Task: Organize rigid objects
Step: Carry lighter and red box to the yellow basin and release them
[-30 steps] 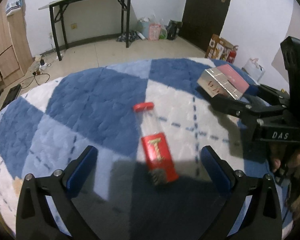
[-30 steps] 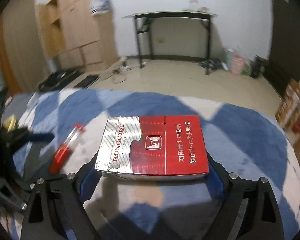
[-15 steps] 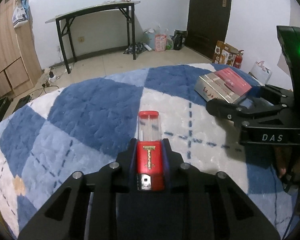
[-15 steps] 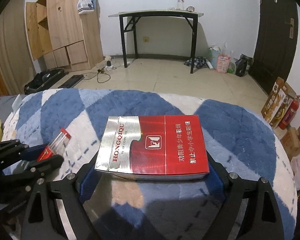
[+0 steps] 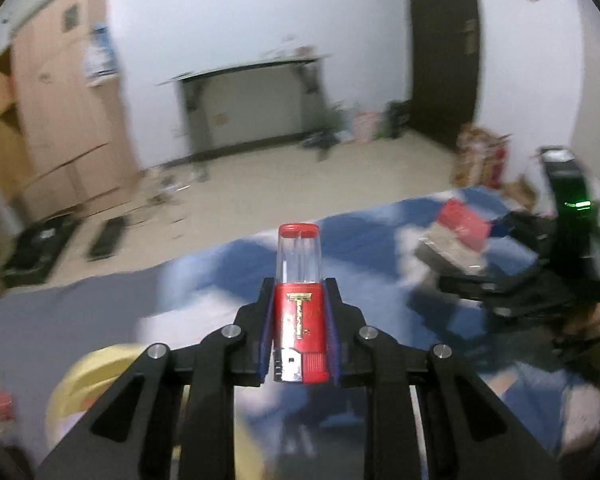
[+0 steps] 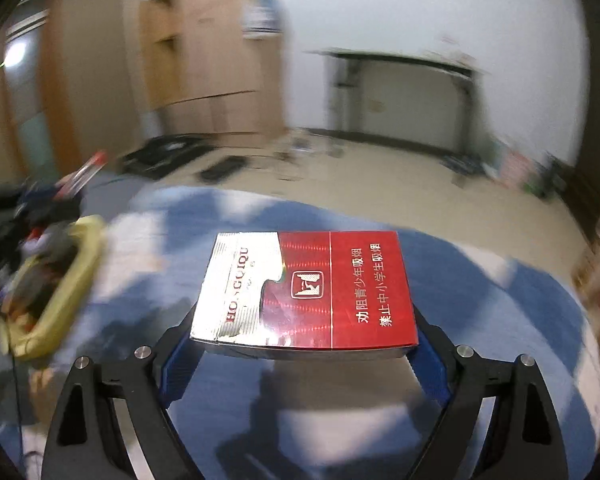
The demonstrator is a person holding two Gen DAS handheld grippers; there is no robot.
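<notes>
Jaws of the left gripper (image 5: pixel 300 320) are pinched on the lighter (image 5: pixel 299 300), seen from the left wrist view: blue pads press its red lower body on both sides, and the clear top with its red cap sticks out ahead, clear of the quilt (image 5: pixel 360 248). Only the lower part is clamped, so a quick swing could probably tip or twist the lighter out of the pads. A yellow basket (image 5: pixel 80 380) lies blurred at lower left; letting go before reaching it would likely drop the lighter on the quilt. At right, the right gripper (image 5: pixel 480 280) carries the box (image 5: pixel 460 224).

From the right wrist view, the right gripper's (image 6: pixel 300 344) jaws stand wide and clamp the box (image 6: pixel 312 288) by its two short ends, flat and above the quilt (image 6: pixel 480 280). That hold looks shallow, near the box's rear edge, so its front could sag or slide out. With the basket (image 6: pixel 80 264) at left and the left gripper (image 6: pixel 40 204) by it, both hands heading there together risk a bump.
</notes>
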